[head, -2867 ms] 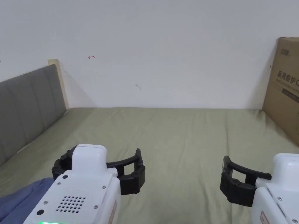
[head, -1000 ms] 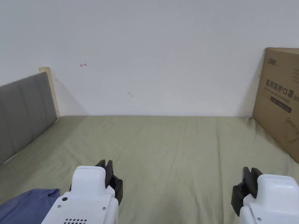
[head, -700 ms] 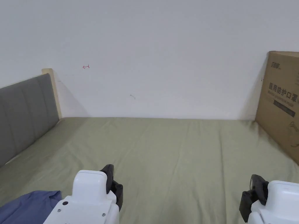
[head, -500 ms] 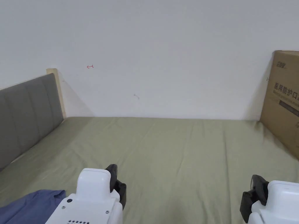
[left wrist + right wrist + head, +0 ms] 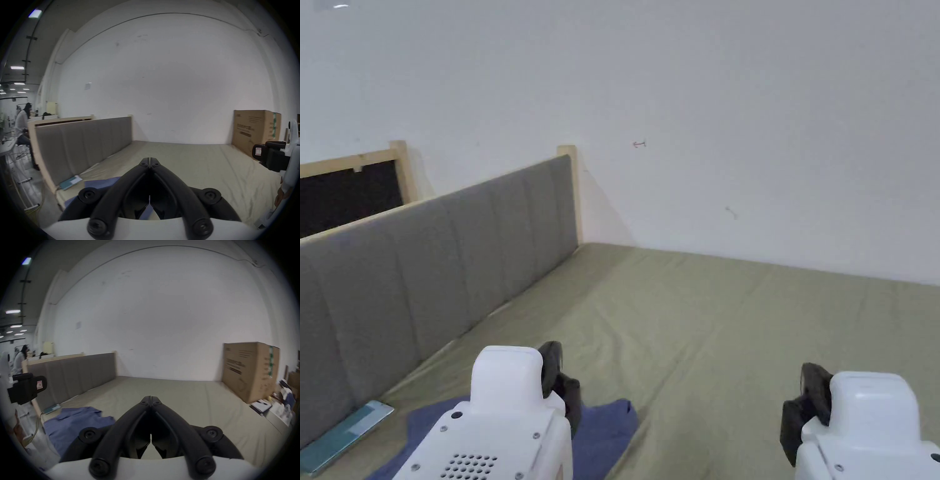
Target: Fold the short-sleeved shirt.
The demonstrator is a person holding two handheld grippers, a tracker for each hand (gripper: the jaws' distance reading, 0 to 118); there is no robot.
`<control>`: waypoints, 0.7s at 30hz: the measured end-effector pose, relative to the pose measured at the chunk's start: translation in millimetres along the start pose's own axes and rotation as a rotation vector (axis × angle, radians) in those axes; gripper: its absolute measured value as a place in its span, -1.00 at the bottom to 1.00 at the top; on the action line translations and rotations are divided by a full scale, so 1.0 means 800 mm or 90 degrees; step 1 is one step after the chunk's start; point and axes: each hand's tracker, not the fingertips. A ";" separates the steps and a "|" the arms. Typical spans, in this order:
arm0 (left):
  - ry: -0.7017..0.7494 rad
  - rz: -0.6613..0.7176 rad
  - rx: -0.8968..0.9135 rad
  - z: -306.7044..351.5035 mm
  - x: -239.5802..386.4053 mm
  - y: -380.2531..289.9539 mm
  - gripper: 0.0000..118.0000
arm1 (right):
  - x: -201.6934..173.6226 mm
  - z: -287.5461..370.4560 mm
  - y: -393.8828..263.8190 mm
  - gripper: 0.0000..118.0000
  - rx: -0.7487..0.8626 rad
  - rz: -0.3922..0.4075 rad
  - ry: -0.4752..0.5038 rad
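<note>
1. 2 tongs: left tongs [image 5: 149, 160] & right tongs [image 5: 151, 398], both w/ jaws pressed together, holding nothing, above the bed [image 5: 737, 312].
2. 1 blue shirt [image 5: 76, 420], crumpled on bed's near left part, by the headboard [image 5: 444, 262].
3. 1 teal book [image 5: 344, 431] beside it.
4. Gripper views add 1 cardboard box [image 5: 250, 369] at bed's right; head view lacks it.

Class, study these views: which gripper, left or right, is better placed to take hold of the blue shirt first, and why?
Probably the left gripper. It hangs directly over the blue shirt, crumpled near the headboard, while the right gripper hangs over bare sheet off to the side. Both are shut, so either must open first.
</note>
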 end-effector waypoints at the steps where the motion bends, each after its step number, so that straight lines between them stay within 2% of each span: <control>1: 0.018 0.008 -0.001 0.005 -0.014 0.001 -1.00 | -0.018 -0.007 0.001 -1.00 -0.002 0.007 0.031; 4: 0.066 0.027 -0.015 0.015 -0.054 -0.005 -1.00 | -0.061 -0.016 0.001 -1.00 -0.005 0.001 0.101; 7: 0.117 0.019 -0.048 0.011 -0.082 -0.016 -1.00 | -0.090 -0.023 0.001 -1.00 -0.011 0.023 0.131; 13: 0.125 0.039 -0.167 -0.053 -0.116 -0.053 -1.00 | -0.098 -0.043 -0.010 -1.00 -0.050 -0.009 0.151; 14: 0.097 0.042 -0.207 -0.072 -0.117 -0.063 -1.00 | -0.098 -0.048 -0.014 -1.00 -0.061 -0.005 0.158; 16: 0.100 0.064 -0.280 -0.123 -0.131 -0.092 -0.97 | -0.098 -0.052 -0.025 -1.00 -0.073 0.024 0.151; 17: 0.112 0.063 -0.309 -0.145 -0.136 -0.107 -0.67 | -0.096 -0.054 -0.030 -1.00 -0.076 0.034 0.141; 20: 0.110 0.079 -0.422 -0.208 -0.153 -0.165 0.91 | -0.083 -0.062 -0.041 -1.00 -0.103 0.012 0.141; 21: 0.100 0.089 -0.460 -0.221 -0.156 -0.180 0.97 | -0.080 -0.064 -0.044 -1.00 -0.113 0.008 0.138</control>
